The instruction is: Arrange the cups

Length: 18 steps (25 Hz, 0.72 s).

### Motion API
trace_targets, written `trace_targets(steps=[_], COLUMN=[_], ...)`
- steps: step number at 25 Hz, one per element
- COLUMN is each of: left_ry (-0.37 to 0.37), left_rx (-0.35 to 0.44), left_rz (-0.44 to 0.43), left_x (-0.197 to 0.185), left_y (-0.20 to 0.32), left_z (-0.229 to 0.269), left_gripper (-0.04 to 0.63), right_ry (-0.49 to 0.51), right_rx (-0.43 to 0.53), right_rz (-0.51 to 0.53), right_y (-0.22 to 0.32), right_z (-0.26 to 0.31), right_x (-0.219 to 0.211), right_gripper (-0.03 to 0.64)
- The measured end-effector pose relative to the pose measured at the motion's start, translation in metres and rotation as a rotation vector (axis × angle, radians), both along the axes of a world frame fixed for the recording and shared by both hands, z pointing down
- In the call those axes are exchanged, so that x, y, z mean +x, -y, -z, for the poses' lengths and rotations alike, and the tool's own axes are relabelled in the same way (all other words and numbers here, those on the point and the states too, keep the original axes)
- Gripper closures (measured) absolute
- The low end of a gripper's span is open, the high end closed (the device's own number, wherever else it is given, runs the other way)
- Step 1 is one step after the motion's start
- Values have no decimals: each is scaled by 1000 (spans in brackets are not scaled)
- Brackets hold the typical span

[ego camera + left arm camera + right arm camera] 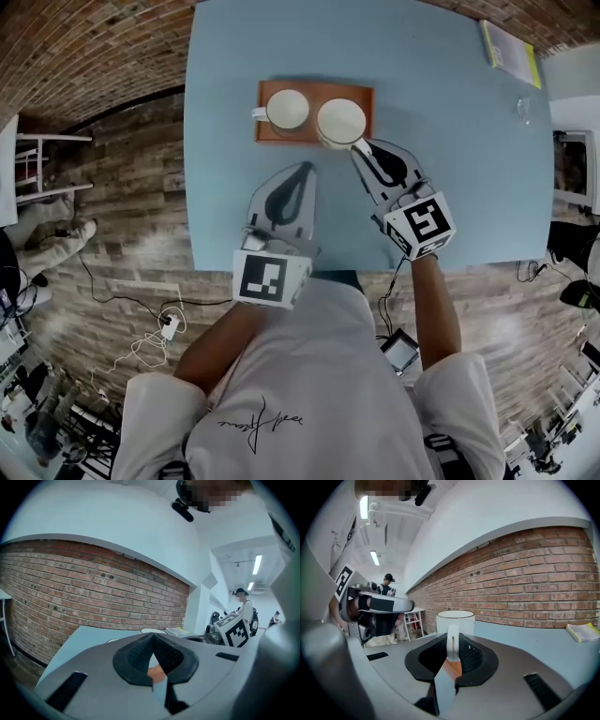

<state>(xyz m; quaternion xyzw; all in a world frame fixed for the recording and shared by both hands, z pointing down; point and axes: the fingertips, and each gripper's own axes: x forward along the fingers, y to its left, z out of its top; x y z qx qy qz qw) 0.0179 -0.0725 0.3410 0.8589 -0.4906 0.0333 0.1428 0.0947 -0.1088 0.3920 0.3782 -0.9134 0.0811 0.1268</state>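
the right cup (340, 122) is pinched by its handle in the right hand-held gripper (361, 148), probably so that it can be steered on the tray (265, 132) at the far edge of the table (225, 187) (the other cup (287, 109) stands just beside it); the left hand-held gripper (305, 171) is pressed together, empty, nearer the near edge.

I see a long red brick wall (93, 592) behind the blue table (234, 187). Above the bricks it is all white. The floor (122, 244) is made of wood boards. Some wires (167, 328) lie on it near the table's left side. A little white stand (42, 164) sits by the wall. Long lights (257, 564) shine on the ceiling far down the room.
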Motion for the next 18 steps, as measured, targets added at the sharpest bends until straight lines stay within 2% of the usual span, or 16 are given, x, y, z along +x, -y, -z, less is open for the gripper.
trace_targets(steps=[8, 18], left_ry=[-59, -88], left_rx=[4, 0], left_rz=[-29, -78], left_x=[-10, -17], left_y=[0, -4], left_z=[3, -1], left_gripper=[588, 588], right_ry=[14, 30], right_rx=[1, 11], right_rz=[-168, -390], right_y=[-7, -13], right_z=[5, 5], right_x=[-10, -3], right_gripper=[551, 551])
